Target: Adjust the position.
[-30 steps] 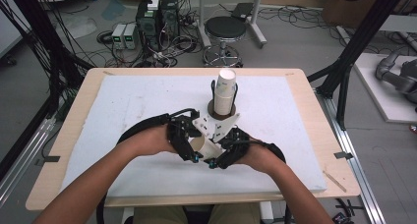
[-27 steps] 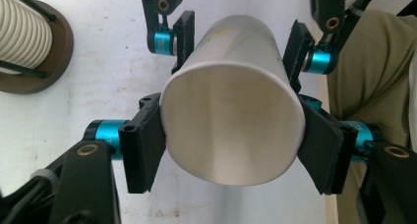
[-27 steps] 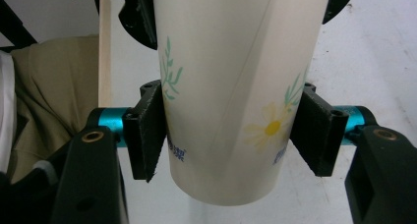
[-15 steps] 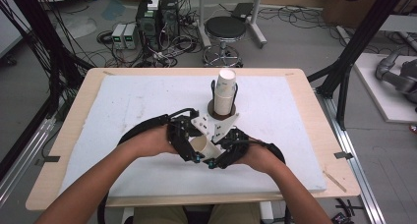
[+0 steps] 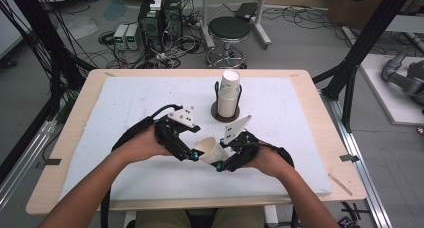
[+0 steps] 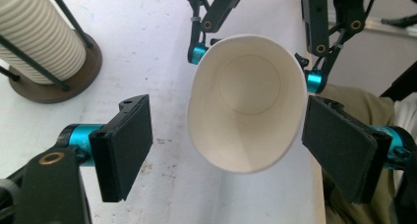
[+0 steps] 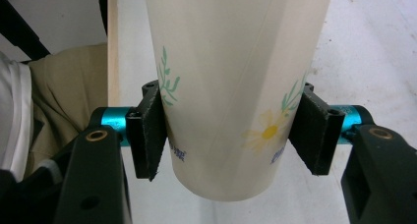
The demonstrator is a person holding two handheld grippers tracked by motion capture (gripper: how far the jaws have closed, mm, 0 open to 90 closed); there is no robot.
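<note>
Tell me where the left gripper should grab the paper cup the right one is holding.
Probably near the rim of the paper cup. Its open mouth faces the left gripper, whose jaws stand open either side of it. The right gripper already clamps the narrower base end, so come in mouth-first and close gently; the wall looks thin.

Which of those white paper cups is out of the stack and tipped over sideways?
The flower-printed white paper cup clamped by the right gripper, its mouth facing the open left gripper. The other cups sit upright, nested in the wire-framed stack behind.
</note>
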